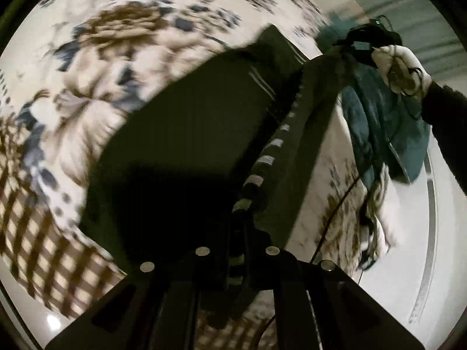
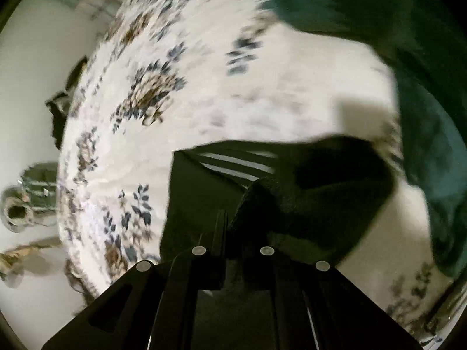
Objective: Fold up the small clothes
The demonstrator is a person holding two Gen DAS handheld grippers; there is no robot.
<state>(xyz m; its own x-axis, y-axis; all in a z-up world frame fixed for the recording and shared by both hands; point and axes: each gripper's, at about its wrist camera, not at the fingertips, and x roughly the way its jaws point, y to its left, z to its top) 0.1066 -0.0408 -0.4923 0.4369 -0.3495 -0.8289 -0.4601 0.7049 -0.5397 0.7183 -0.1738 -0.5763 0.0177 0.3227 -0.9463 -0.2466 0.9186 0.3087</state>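
Our left gripper (image 1: 239, 213) pinches the hem of a dark garment (image 1: 186, 134), its striped trim running up toward the right gripper (image 1: 362, 43), which holds the far end. In the right wrist view that gripper (image 2: 248, 213) is pressed together on the same cloth. The garment hangs stretched between us over the floral bedspread (image 1: 122, 58), with a teal cloth (image 1: 388, 122) beside it. To fold well, we judge both grips should stay firm and level, lowering the edge evenly so corners meet.

Black garment (image 1: 186, 134) with white stripes, white bedspread (image 2: 233, 93) with blue-brown flowers, teal cloth (image 1: 388, 122).
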